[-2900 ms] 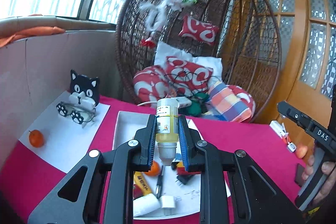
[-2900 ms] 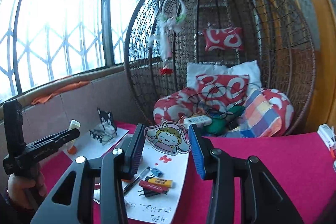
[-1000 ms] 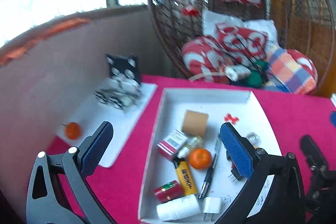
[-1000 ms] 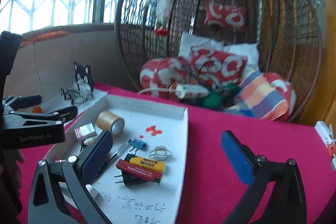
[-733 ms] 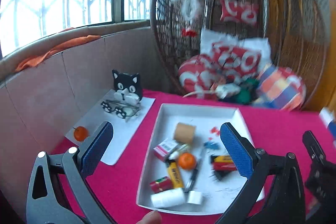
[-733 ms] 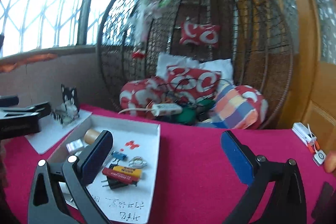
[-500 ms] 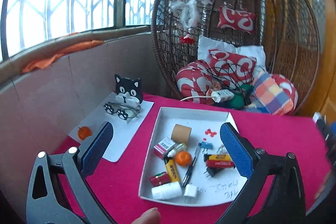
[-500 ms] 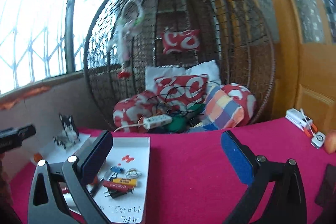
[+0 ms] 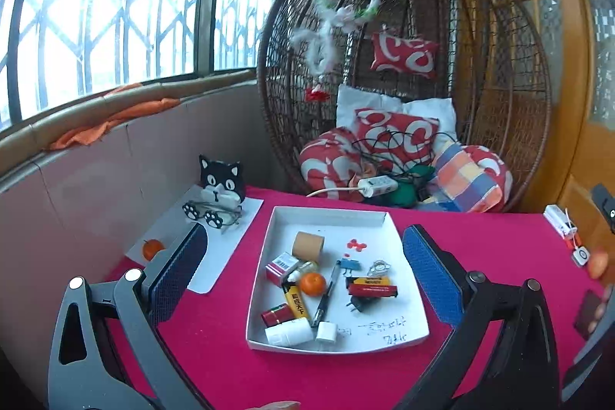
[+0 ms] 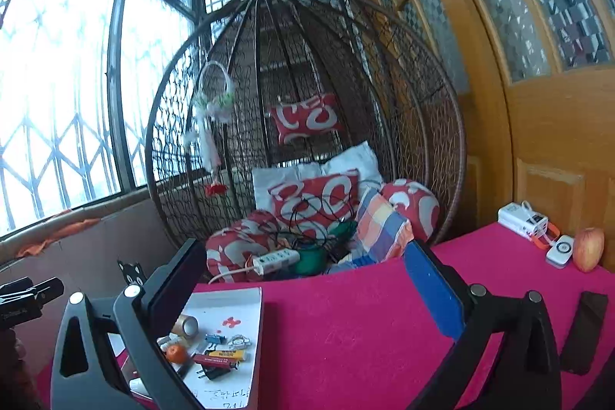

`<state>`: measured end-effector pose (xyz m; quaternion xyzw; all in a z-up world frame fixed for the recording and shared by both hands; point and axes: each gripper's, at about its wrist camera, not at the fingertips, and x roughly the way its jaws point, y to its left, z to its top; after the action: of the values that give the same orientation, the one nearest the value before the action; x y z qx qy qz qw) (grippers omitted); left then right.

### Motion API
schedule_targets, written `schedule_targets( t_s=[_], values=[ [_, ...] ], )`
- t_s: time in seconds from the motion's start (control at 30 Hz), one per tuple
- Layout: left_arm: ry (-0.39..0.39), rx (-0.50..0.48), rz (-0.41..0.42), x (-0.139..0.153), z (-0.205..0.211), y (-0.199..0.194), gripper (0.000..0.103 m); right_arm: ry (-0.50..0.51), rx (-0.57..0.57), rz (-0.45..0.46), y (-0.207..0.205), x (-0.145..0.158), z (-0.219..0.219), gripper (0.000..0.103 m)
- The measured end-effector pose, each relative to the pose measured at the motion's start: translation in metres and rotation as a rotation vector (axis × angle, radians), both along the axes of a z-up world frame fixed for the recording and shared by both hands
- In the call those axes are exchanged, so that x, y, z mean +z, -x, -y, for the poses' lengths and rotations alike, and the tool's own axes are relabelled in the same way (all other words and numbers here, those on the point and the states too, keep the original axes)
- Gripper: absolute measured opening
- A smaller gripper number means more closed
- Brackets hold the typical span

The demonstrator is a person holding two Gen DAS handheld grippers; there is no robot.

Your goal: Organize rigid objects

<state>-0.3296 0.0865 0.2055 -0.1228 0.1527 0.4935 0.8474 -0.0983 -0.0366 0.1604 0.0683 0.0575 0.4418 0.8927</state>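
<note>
Left gripper (image 9: 303,271): held wide open above the red table; nothing is gripped.
Right gripper (image 10: 303,291): held wide open too, with nothing between its blue pads (image 10: 432,291).
White cardboard tray (image 9: 378,216): set flat on the red table cloth (image 9: 480,241), seen between the left gripper's fingers.
Things in the tray: a small orange fruit (image 9: 312,284), a brown tape roll (image 9: 308,244), a black pen (image 9: 326,298), a yellow and red battery pack (image 9: 372,287), a white bottle (image 9: 289,331) lying on its side.
Black cat stand (image 9: 219,179): placed on white paper, left of the tray.
Red apple (image 10: 588,248): seen at the far right table edge.
</note>
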Motion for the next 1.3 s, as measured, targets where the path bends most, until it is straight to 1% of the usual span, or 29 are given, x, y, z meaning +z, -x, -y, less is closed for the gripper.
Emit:
schedule_targets(
  t_s=[0.07,0.13,0.3,0.43,0.6,0.83,1.07,1.3],
  values=[
    [-0.010,-0.005,-0.002,0.004,0.008,0.002,0.103,-0.004,0.008,0.011,0.006,0.005,0.008,0.103],
    [-0.004,-0.013,0.010,0.006,0.013,0.006,0.103,0.002,0.015,0.020,0.011,0.008,0.013,0.103],
    [0.000,0.001,0.008,0.007,0.023,0.016,0.103,-0.012,-0.009,0.047,0.019,0.010,0.027,0.103],
    [0.005,-0.011,0.007,0.009,0.032,0.021,0.103,-0.040,-0.025,0.054,0.022,0.014,0.043,0.103],
    [-0.008,-0.018,0.024,0.015,0.045,0.029,0.103,-0.079,-0.029,0.069,0.028,0.020,0.060,0.103],
    [-0.021,-0.010,0.038,0.021,0.059,0.041,0.103,-0.118,-0.023,0.115,0.046,0.025,0.081,0.103],
    [-0.014,0.005,0.057,0.023,0.061,0.054,0.103,-0.125,-0.029,0.064,0.040,0.023,0.088,0.103],
    [0.007,-0.006,0.048,0.020,0.057,0.050,0.103,-0.102,-0.025,0.043,0.040,0.019,0.085,0.103]
  ],
)
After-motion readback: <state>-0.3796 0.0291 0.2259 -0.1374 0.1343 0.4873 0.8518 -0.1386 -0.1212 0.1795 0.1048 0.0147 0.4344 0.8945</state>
